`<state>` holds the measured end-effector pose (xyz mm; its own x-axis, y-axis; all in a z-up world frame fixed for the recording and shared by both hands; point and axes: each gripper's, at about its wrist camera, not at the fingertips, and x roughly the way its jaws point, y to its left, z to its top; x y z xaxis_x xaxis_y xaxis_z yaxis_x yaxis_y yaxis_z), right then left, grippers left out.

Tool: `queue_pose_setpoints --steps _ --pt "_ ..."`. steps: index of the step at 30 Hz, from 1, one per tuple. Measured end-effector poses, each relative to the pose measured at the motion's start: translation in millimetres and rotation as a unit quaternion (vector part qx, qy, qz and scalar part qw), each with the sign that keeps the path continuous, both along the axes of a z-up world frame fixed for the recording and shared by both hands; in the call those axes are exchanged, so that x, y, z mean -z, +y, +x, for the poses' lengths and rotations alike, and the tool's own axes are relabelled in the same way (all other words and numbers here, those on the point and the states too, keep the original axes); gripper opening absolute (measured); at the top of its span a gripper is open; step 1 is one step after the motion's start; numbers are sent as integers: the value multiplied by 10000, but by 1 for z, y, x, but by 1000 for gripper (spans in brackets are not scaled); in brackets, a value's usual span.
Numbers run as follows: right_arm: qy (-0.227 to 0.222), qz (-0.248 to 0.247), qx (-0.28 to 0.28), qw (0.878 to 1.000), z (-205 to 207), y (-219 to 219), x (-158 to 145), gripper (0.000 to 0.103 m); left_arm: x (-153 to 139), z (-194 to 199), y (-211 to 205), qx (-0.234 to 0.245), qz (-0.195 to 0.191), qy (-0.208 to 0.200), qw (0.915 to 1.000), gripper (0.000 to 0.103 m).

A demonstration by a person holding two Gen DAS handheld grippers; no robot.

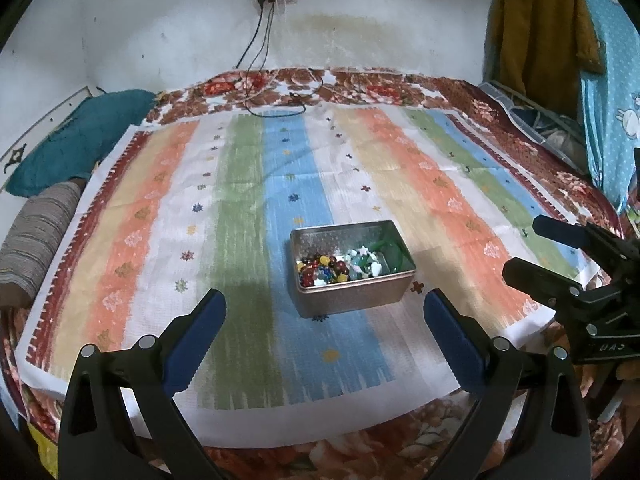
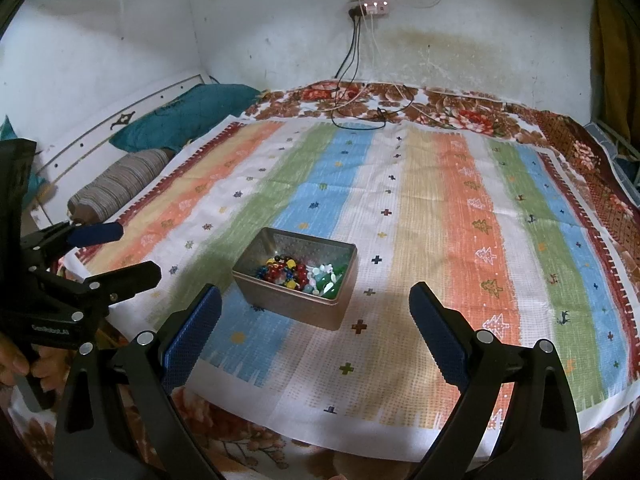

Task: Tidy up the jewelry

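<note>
Left wrist view: your left gripper (image 1: 320,312) hangs above the striped cloth (image 1: 248,184) with its blue-padded fingers (image 1: 200,332) spread wide and nothing between them. Just ahead sits a metal tin (image 1: 352,292) on the blue stripe, lidless, holding a heap of jewelry (image 1: 340,266): dark red, yellow and blue beads toward the left, pale white and green pieces toward the right. At the frame's right edge your right gripper (image 1: 524,248) points in from the side, its jaws also parted and empty, well apart from the tin.

Seen from the right wrist, the tin (image 2: 296,308) lies left of centre between your right gripper's fingers (image 2: 192,336). The cloth covers a floral bedspread (image 2: 440,108); a teal pillow (image 2: 188,112) and a striped bolster (image 2: 120,184) rest at its left edge, and cables (image 2: 352,56) trail down the wall from a power strip (image 2: 372,7).
</note>
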<state>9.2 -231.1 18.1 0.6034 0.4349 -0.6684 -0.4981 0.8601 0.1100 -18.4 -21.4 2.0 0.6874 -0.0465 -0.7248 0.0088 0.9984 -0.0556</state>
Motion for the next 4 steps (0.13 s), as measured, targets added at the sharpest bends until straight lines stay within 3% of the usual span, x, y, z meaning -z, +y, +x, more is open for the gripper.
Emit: queue_pose_setpoints --steps 4 --pt "0 -11 -1 10000 0 0 0 95 0 1 -1 15 -81 38 10000 97"
